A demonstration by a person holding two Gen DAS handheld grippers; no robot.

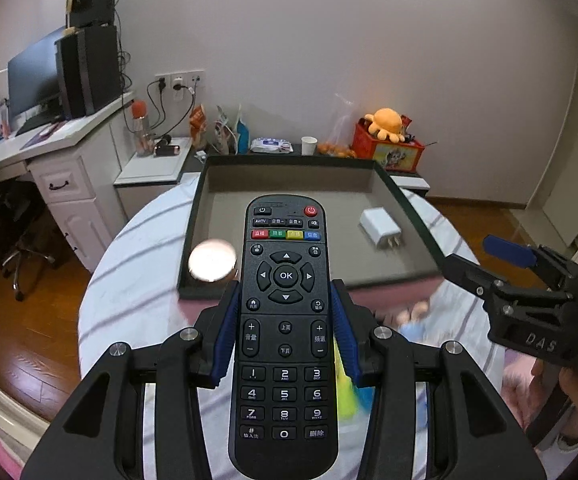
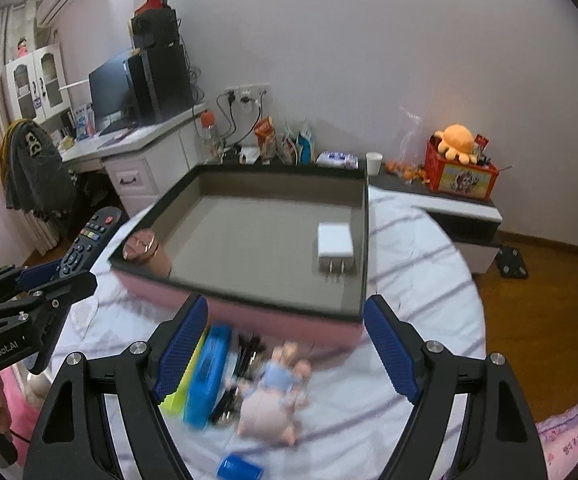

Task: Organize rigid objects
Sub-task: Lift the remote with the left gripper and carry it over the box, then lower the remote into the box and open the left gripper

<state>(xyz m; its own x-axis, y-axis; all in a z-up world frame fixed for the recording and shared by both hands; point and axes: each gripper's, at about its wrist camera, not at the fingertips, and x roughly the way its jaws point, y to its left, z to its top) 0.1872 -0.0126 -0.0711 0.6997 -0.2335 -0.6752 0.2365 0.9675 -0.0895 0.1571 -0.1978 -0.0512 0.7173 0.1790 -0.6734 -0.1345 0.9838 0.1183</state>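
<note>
Black remote (image 1: pixel 285 320) clamped in the left gripper (image 1: pixel 285 336) nears the tray's (image 1: pixel 289 162) front edge, seemingly for lowering inside; right gripper (image 2: pixel 289 344) hangs apart.

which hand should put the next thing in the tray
Left. The left gripper is already shut on the remote, pointed at the tray. The right gripper is open and empty.
</note>
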